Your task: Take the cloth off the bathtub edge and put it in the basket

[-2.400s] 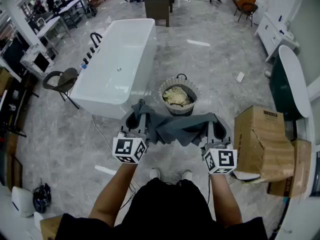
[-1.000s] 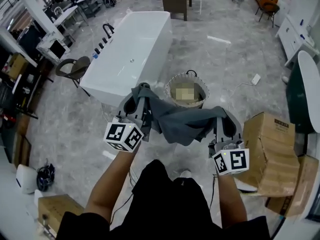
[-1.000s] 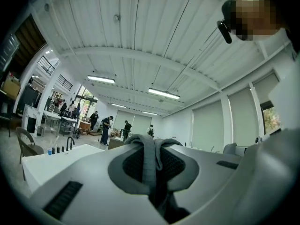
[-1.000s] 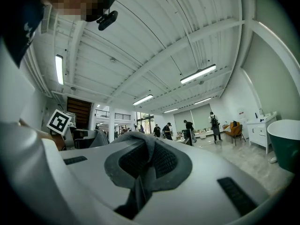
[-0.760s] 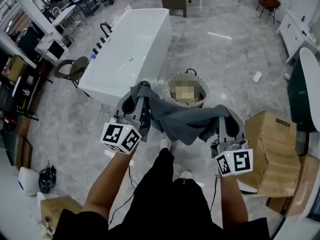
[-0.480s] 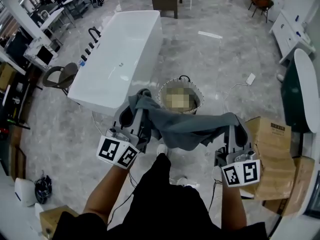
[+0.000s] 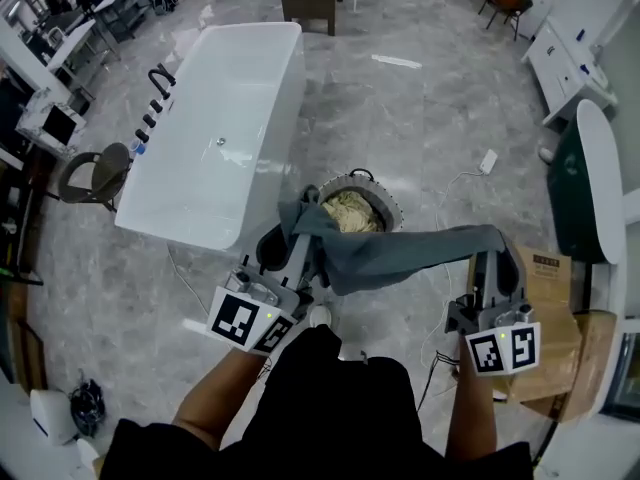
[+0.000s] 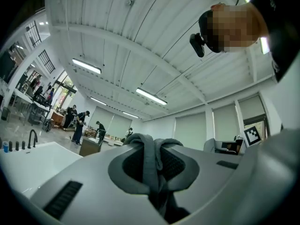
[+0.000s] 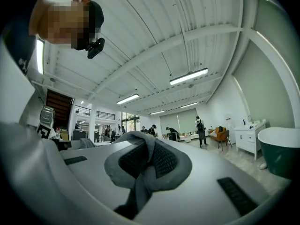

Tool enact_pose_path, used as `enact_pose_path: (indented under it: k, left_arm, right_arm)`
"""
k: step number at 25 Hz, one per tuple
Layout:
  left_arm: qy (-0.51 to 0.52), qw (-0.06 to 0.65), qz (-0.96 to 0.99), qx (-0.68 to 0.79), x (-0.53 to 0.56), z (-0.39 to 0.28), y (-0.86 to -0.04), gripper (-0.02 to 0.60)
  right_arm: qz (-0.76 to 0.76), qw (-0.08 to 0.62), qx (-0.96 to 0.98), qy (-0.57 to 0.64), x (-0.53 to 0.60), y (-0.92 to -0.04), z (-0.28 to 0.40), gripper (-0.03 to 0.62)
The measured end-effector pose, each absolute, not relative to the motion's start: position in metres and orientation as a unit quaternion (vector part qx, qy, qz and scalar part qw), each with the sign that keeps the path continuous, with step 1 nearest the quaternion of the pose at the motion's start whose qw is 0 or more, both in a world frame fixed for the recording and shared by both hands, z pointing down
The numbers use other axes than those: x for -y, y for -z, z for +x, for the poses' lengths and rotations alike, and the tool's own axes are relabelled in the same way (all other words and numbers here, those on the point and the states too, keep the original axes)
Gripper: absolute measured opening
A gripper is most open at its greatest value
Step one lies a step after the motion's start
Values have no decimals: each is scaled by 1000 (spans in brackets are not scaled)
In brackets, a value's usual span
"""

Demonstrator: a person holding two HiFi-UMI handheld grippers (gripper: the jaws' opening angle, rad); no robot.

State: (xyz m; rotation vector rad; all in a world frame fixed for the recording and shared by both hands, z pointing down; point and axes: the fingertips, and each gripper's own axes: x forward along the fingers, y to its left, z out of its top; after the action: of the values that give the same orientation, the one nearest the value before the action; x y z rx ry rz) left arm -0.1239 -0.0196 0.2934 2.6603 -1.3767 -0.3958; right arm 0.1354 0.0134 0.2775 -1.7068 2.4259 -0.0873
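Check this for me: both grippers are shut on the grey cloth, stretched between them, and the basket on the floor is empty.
Not empty. The basket already holds a pale crumpled heap, as the head view shows. The rest stands: the left gripper and right gripper are each shut on the grey cloth, which stretches between them.

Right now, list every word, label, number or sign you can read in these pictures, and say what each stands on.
No text can be read in any view.
Cardboard box: small dark print on its top, too small to read.
Left marker cube and right marker cube: black square patterns only, no words.
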Motion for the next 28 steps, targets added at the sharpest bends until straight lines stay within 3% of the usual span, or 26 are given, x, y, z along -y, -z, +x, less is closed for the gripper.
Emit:
enact_pose_path:
  k: [12, 28]
  left_arm:
    - [170, -3, 902, 397, 109, -100, -213, 48]
    - [196, 34, 887, 417, 219, -46, -180, 48]
  right_arm:
    - [-538, 114, -835, 16, 87, -216, 98, 34]
    - [-459, 126, -879, 13, 194, -190, 100, 34]
